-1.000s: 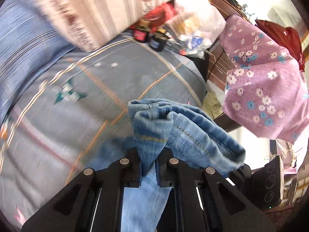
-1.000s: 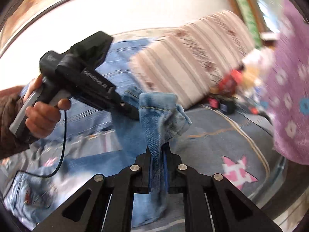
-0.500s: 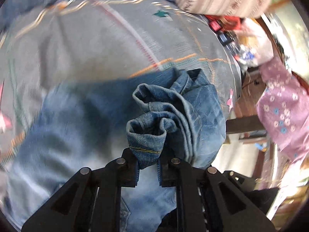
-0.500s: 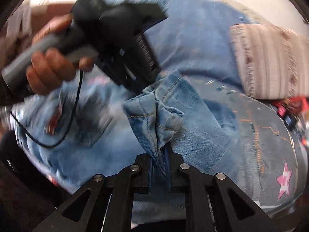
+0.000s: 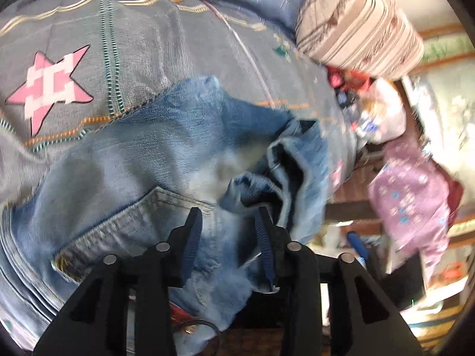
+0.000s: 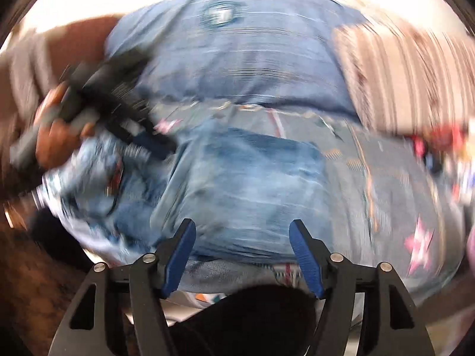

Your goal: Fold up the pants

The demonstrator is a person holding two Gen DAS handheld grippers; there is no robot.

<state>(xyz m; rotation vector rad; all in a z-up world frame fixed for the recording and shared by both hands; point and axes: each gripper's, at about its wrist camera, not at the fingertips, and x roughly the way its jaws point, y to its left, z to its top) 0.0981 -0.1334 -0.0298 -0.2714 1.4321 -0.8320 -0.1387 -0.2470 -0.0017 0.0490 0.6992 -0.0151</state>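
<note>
Blue jeans (image 5: 178, 154) lie folded over on a grey patterned bedspread (image 5: 124, 44), with the leg cuffs bunched (image 5: 291, 160) just ahead of my left gripper (image 5: 228, 216). The left gripper is open, its jaws apart above the denim near a pocket seam. In the blurred right wrist view the jeans (image 6: 252, 184) lie spread below my right gripper (image 6: 242, 228), which is open and empty. The hand holding the left gripper (image 6: 98, 109) shows at the left of that view, over the waistband end.
A striped pillow (image 5: 356, 26) lies at the bed's far end, with bags and small items (image 5: 377, 112) beside it. A purple floral cloth (image 5: 415, 192) hangs past the bed's edge. A blue blanket (image 6: 237, 50) lies behind the jeans.
Both grippers have carried the cuff ends over and down onto the jeans, then opened and let go. The cuffs now lie on the denim.
</note>
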